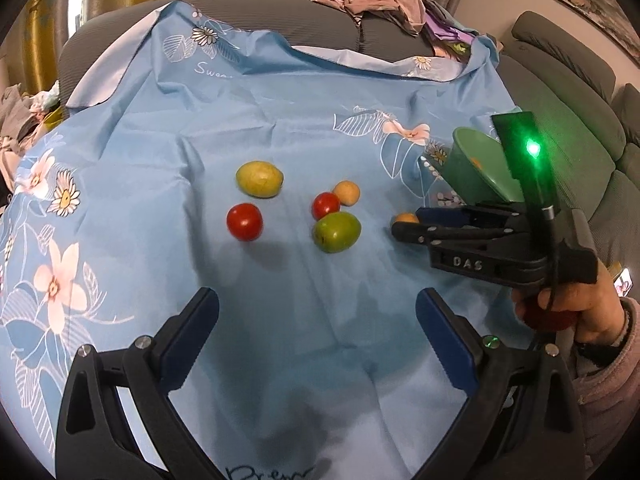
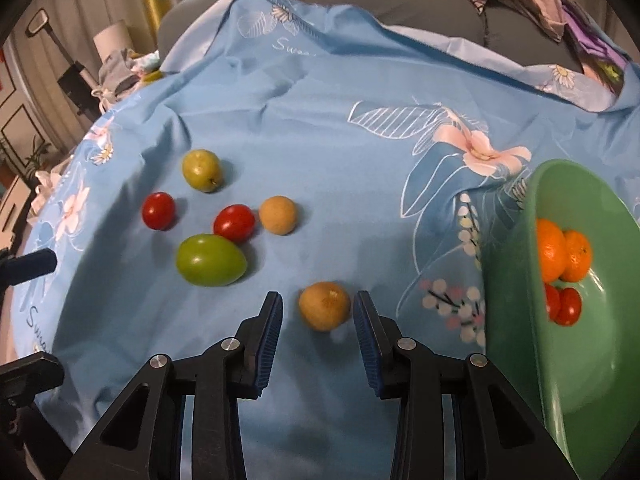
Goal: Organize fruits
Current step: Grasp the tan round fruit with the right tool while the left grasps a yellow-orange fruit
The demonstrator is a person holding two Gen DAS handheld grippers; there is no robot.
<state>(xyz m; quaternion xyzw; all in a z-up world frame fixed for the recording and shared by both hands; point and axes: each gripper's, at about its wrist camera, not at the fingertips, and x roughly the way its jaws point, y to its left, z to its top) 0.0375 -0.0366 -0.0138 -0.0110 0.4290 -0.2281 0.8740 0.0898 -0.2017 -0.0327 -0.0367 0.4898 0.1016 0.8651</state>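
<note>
The right claw (image 2: 318, 332) stood released, its two blue pads on either side of a small tan fruit (image 2: 325, 306) without touching it. The fruit lay on the blue flowered cloth (image 2: 320, 128), near the green bowl (image 2: 516, 320), which already held two oranges (image 2: 562, 254) and some red tomatoes (image 2: 564, 306).

That fruit looked light, round and fairly firm, so it would likely roll on the soft, wrinkled cloth; the pads should close across its widest middle, gently, to avoid bruising.

The left claw (image 1: 318, 322) hung released and empty above the cloth, well short of the green fruit (image 1: 337, 232) and a red tomato (image 1: 245, 222).
</note>
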